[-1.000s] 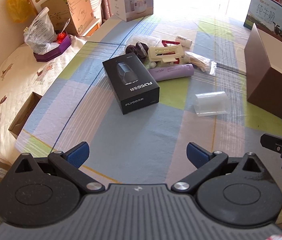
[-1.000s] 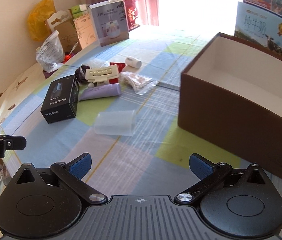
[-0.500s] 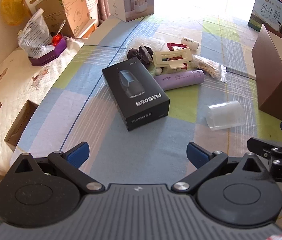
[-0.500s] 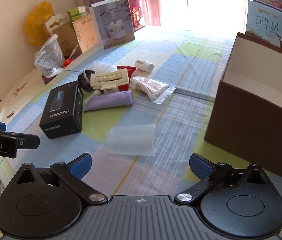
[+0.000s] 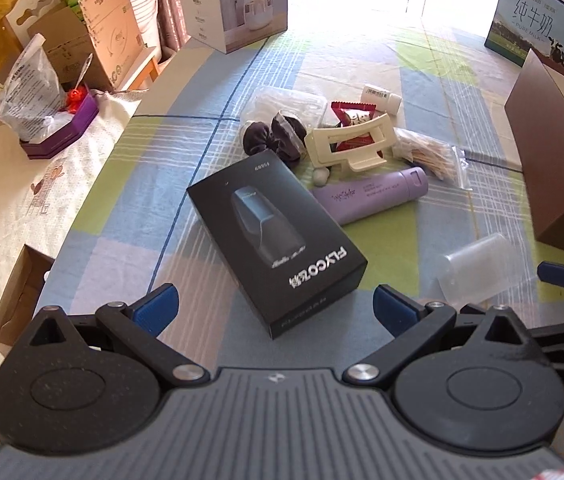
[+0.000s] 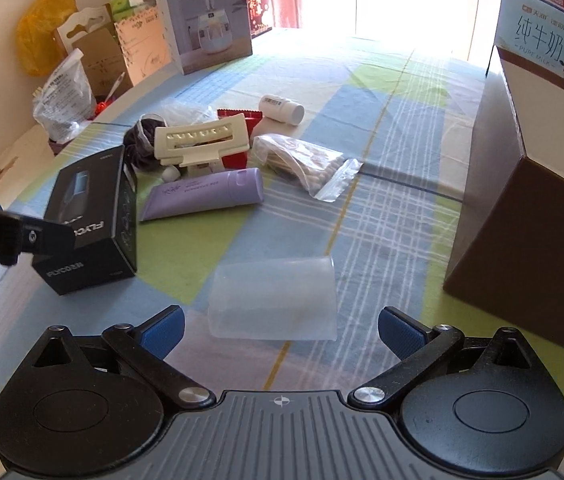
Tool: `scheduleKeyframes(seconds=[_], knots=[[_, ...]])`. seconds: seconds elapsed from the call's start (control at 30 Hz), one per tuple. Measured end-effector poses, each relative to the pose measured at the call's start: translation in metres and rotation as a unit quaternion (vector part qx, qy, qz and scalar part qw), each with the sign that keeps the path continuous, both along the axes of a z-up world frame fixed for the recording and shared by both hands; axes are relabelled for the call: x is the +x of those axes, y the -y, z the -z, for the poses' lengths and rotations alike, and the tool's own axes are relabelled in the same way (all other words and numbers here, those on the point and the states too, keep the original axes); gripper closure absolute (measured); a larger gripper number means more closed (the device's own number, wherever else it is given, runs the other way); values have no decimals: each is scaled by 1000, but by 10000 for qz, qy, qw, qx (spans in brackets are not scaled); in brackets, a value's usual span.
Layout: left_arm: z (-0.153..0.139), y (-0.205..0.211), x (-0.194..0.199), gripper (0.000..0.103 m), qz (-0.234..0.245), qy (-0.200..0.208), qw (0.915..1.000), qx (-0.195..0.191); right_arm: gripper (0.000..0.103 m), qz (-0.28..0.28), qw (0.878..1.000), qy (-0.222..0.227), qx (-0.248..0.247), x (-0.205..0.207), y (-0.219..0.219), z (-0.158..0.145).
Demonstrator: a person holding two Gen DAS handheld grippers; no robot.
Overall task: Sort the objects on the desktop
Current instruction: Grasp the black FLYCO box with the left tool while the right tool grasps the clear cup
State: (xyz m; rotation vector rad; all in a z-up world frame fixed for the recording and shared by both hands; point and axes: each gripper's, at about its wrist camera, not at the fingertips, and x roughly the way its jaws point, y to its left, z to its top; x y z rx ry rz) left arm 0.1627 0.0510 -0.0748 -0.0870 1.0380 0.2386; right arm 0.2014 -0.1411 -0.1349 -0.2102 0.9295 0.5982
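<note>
My left gripper (image 5: 276,308) is open and empty, just short of a black FLYCO box (image 5: 274,236) lying flat on the checked cloth. My right gripper (image 6: 280,330) is open and empty, with a clear plastic cup (image 6: 276,300) lying on its side just ahead between its fingers. Behind lie a purple tube (image 6: 206,196), a cream hair clip (image 6: 202,140), a bag of cotton swabs (image 6: 306,164), a red packet (image 6: 242,116), a white bottle (image 6: 282,108) and dark scrunchies (image 5: 274,140). The brown box (image 6: 522,200) stands at the right.
A humidifier carton (image 6: 206,16), cardboard packs (image 5: 94,40) and a plastic bag on a purple tray (image 5: 42,92) line the far left edge. A milk carton (image 6: 542,44) stands behind the brown box. An open cardboard box (image 5: 22,288) sits below the table's left edge.
Both grippers have moved forward toward the objects. The black box and the clear cup now lie much closer to the fingers. Both stay open.
</note>
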Motion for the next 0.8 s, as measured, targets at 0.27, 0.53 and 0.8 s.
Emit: scheduleKeyframes(seconds=[0.27, 0.53, 0.8], knots=[[12, -4, 33, 1, 139, -111, 9998, -37, 19, 148, 9998, -27, -100, 4, 3, 7], [25, -6, 49, 1, 279, -198, 9994, 56, 29, 346, 9991, -224, -40, 4, 10, 8], [20, -40, 31, 7, 410, -117, 9991, 34, 14, 584, 9974, -413, 120, 2, 15, 8]])
